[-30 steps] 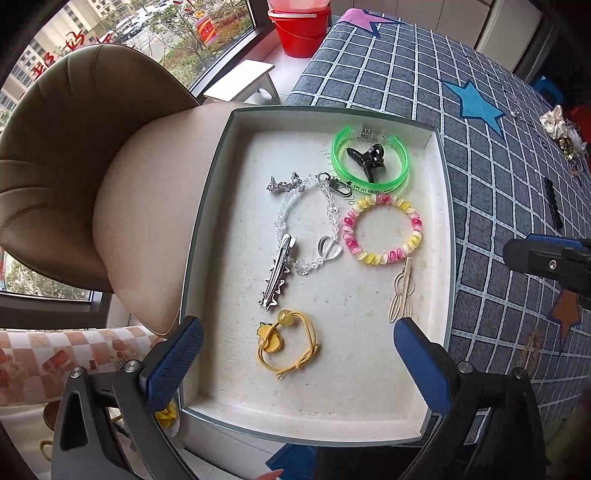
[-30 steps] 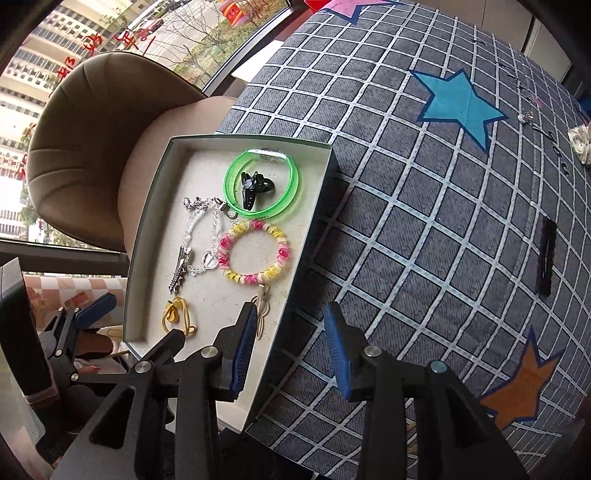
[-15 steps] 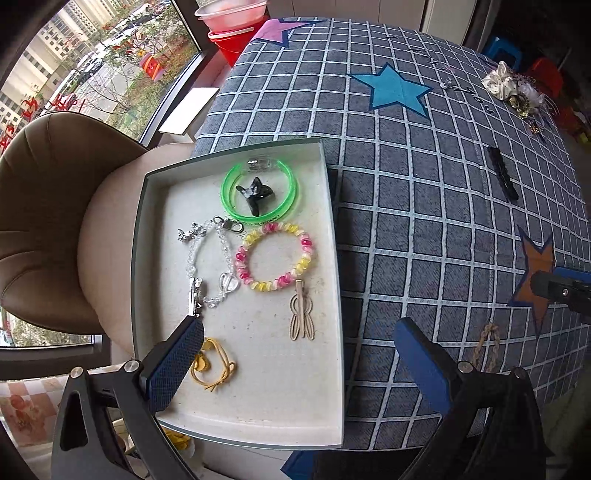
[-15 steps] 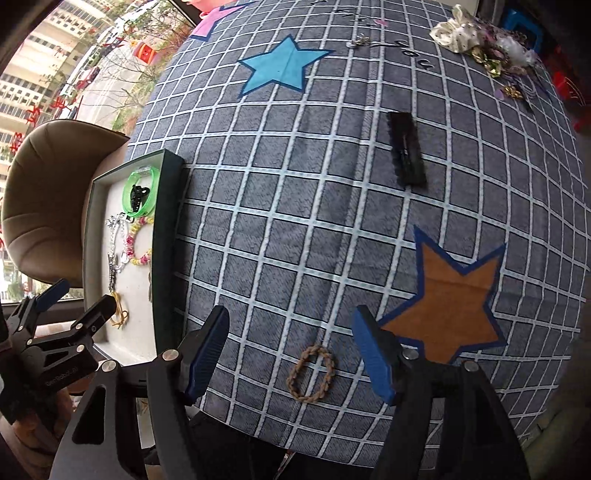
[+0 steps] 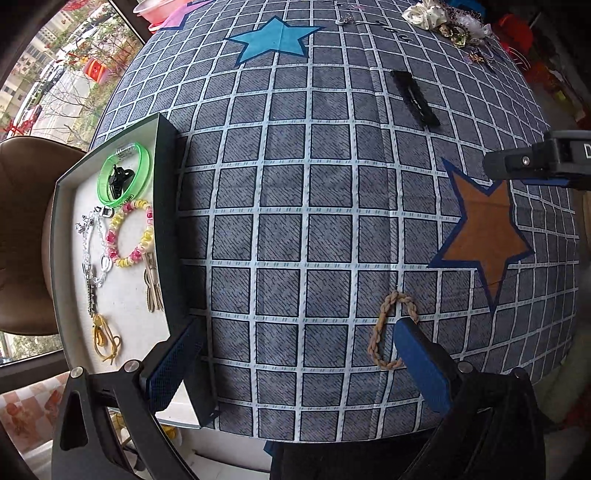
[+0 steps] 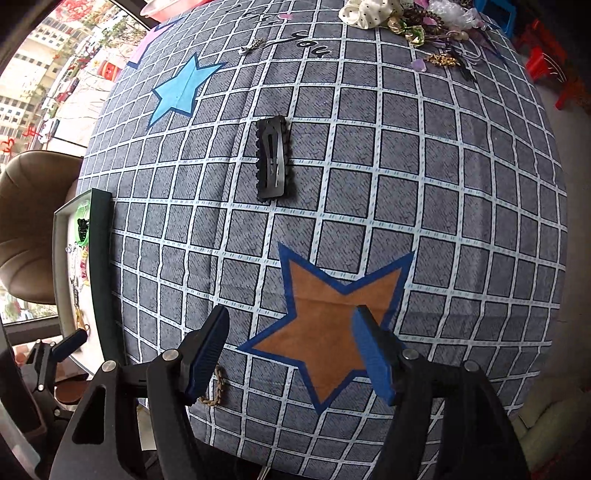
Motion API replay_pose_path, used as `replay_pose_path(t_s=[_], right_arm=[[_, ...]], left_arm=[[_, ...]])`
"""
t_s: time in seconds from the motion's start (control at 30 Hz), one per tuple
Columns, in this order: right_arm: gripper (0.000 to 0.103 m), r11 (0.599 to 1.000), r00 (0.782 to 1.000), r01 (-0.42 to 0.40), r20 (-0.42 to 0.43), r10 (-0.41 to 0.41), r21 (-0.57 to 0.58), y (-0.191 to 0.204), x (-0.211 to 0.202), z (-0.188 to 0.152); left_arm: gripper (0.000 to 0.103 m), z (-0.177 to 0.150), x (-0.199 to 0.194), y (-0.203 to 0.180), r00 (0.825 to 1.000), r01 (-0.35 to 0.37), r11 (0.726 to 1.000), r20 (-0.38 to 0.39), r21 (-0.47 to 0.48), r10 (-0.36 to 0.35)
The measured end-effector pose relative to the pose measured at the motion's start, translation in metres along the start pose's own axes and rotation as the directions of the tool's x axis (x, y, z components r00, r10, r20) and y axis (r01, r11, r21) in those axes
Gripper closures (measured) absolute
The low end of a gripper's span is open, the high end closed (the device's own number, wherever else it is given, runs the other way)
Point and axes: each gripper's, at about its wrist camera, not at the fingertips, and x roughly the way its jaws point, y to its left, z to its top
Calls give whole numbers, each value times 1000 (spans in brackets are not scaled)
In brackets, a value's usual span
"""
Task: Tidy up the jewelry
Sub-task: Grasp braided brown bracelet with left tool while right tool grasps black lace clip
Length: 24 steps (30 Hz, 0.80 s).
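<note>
A dark-rimmed tray [image 5: 165,206] at the table's left edge holds a green bangle [image 5: 142,173] with a black claw clip, a pink-yellow bead bracelet [image 5: 130,232], a silver chain, a gold clip and a yellow hair tie [image 5: 105,341]. A braided tan ring [image 5: 384,332] lies on the checked cloth by my left gripper's right finger. A black snap hair clip [image 6: 272,162] lies mid-table, ahead of my right gripper [image 6: 290,354]. My left gripper [image 5: 295,363] is open and empty. My right gripper is open and empty over the orange star [image 6: 332,314].
A pile of loose jewelry and a white scrunchie [image 6: 406,18] sits at the far table edge. A small silver piece [image 6: 253,46] lies near it. A brown chair [image 5: 18,236] stands left of the tray. The right gripper's body [image 5: 539,162] shows at the left view's right side.
Both grippers have swung right, away from the tray and over the checked cloth. The right gripper has opened wider. The tan ring and black clip have come closer.
</note>
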Motion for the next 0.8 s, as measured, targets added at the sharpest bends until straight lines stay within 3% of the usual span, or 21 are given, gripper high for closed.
replay_pose_path(t_s=[0.2, 0.4, 0.8], right_arm=[[31, 995, 1000, -9, -25, 6, -98, 4, 12, 31], [31, 993, 999, -1, -43, -4, -116, 6, 30, 58], [31, 982, 995, 101, 9, -101, -158, 33, 57, 87]], left_arm=[[0, -13, 12, -18, 999, -29, 995, -28, -92, 26], [0, -19, 24, -38, 999, -39, 995, -37, -94, 36], [0, -35, 55, -48, 998, -12, 988, -60, -152, 3]])
